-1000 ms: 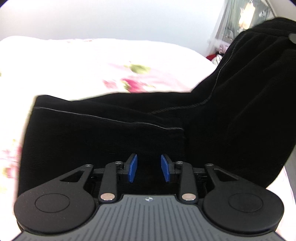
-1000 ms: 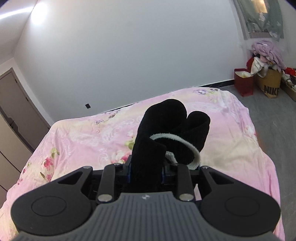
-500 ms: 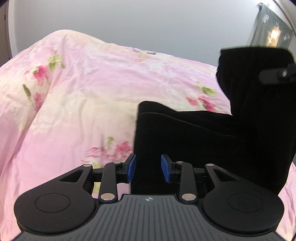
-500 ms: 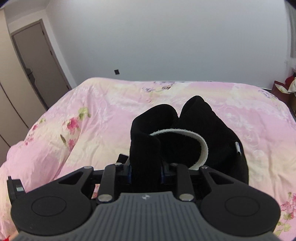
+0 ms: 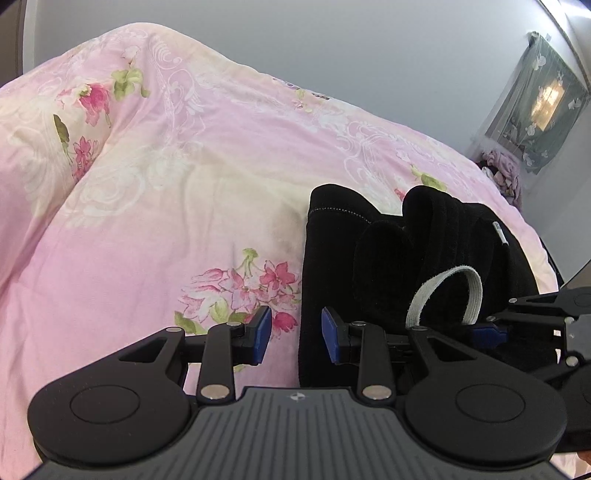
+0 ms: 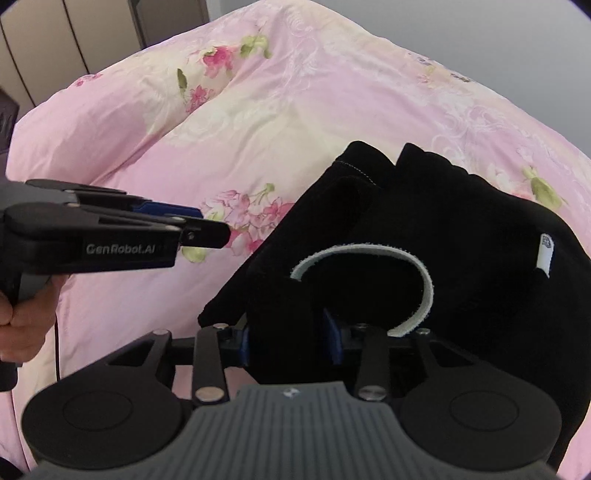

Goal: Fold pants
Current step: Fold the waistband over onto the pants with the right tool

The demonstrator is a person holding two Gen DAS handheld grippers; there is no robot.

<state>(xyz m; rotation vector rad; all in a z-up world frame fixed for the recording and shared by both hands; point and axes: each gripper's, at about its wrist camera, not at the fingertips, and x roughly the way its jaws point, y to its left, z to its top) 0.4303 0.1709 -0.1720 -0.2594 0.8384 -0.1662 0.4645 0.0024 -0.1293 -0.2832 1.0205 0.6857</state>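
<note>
Black pants [image 5: 443, 236] lie bunched and folded over on the pink floral quilt [image 5: 184, 221], with a grey-white waistband loop [image 5: 472, 288] on top. My left gripper [image 5: 295, 334] is open at the pants' left edge; the edge runs between its blue pads without being pressed. In the right wrist view my right gripper [image 6: 288, 341] has a thick fold of the pants [image 6: 461, 240] filling the gap between its pads, and its jaws are opening. The left gripper [image 6: 207, 225] shows there from the side, over the quilt [image 6: 258, 110].
A person's hand [image 6: 26, 325] holds the left gripper's handle. Wardrobe doors [image 6: 74, 29] stand behind the bed. A curtained window [image 5: 535, 110] and a pile of clothes [image 5: 502, 166] are at the far right. The quilt stretches wide to the left of the pants.
My right gripper came down and brought the raised pants end onto the part lying on the bed. My left gripper slid to the pants' left edge. The right jaws stand slightly wider.
</note>
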